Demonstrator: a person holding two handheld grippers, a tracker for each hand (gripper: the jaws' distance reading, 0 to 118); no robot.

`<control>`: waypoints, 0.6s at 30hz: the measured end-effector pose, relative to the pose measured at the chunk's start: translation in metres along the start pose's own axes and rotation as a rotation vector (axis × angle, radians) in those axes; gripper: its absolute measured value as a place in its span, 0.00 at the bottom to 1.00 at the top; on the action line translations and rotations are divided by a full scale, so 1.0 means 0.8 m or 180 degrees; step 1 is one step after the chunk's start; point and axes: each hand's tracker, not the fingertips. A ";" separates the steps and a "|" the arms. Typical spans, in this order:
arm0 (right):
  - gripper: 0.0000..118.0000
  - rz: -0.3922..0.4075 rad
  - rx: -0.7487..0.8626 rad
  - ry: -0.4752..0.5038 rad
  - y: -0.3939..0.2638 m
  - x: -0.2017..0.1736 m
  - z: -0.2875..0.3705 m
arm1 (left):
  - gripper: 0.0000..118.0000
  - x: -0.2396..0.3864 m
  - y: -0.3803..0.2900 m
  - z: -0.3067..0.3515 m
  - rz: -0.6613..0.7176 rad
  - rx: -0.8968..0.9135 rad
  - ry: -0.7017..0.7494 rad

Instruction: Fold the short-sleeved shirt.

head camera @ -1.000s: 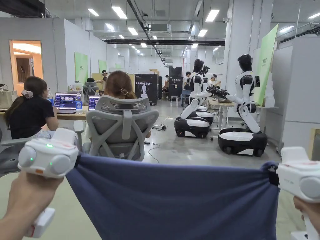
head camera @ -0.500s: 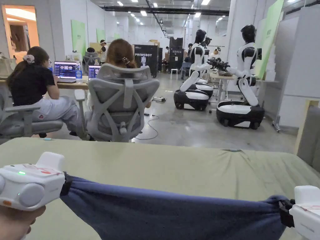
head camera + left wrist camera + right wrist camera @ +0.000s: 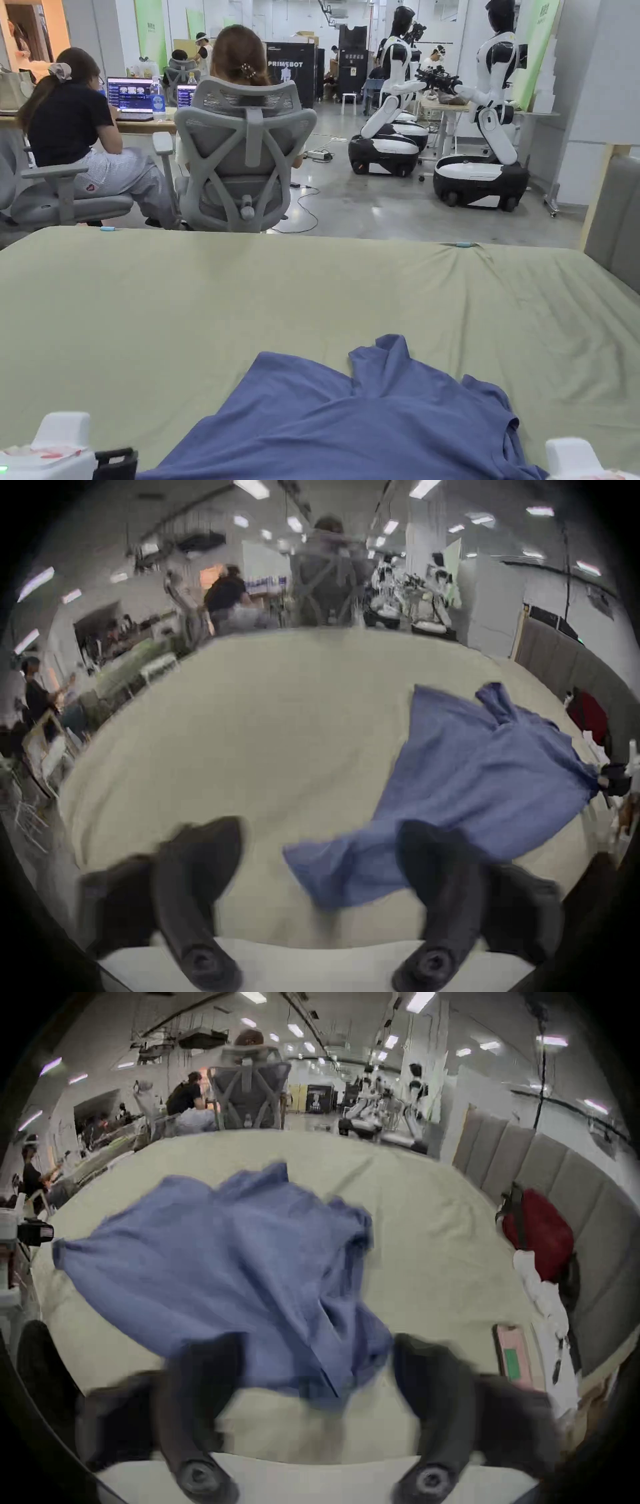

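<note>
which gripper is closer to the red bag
Right. The right gripper sits just left of the red bag, on the same side of the bed. The left gripper is across the blue shirt, farther away.

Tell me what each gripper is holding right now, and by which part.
Nothing, it seems: both the left gripper and right gripper have jaws wide apart, and the blue shirt lies loose on the sheet.

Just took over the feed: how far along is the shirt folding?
Done: the shirt is laid out on the green sheet, though rumpled along its far edge. In hand: nothing; the left gripper and right gripper both have jaws apart at its near edge. Left: smoothing and every fold.
</note>
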 end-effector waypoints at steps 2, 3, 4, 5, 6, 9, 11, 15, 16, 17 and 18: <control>0.88 -0.0061 0.0466 0.0139 0.028 -0.033 0.027 | 0.87 0.034 0.027 0.029 -0.0084 0.0397 0.0041; 0.88 -0.0094 0.0625 0.0223 0.042 -0.050 0.037 | 0.87 0.053 0.038 0.039 -0.0121 0.0566 0.0103; 0.88 -0.0103 0.0804 0.0290 0.054 -0.069 0.047 | 0.87 0.072 0.049 0.050 -0.0169 0.0756 0.0070; 0.88 -0.0080 0.0990 0.0329 0.063 -0.089 0.057 | 0.86 0.090 0.057 0.061 -0.0169 0.0927 -0.0040; 0.88 -0.0053 0.1144 0.0355 0.071 -0.108 0.066 | 0.86 0.104 0.061 0.066 -0.0108 0.1083 -0.0163; 0.82 0.0008 0.1416 0.0283 0.082 -0.148 0.076 | 0.67 0.140 0.066 0.077 -0.0141 0.1341 -0.0367; 0.47 -0.0010 0.1485 0.0191 0.083 -0.165 0.078 | 0.29 0.156 0.062 0.077 -0.0272 0.1462 -0.0246; 0.00 0.0007 0.1498 0.0190 0.083 -0.175 0.077 | 0.00 0.151 0.061 0.079 -0.0311 0.1403 -0.0331; 0.00 0.0009 0.1473 0.0254 0.083 -0.175 0.076 | 0.00 0.144 0.062 0.078 -0.0303 0.1384 -0.0317; 0.00 0.0025 0.1479 0.0251 0.082 -0.176 0.077 | 0.00 0.133 0.064 0.076 -0.0317 0.1362 -0.0282; 0.00 0.0041 0.1481 0.0249 0.082 -0.177 0.078 | 0.00 0.121 0.065 0.073 -0.0356 0.1212 -0.0256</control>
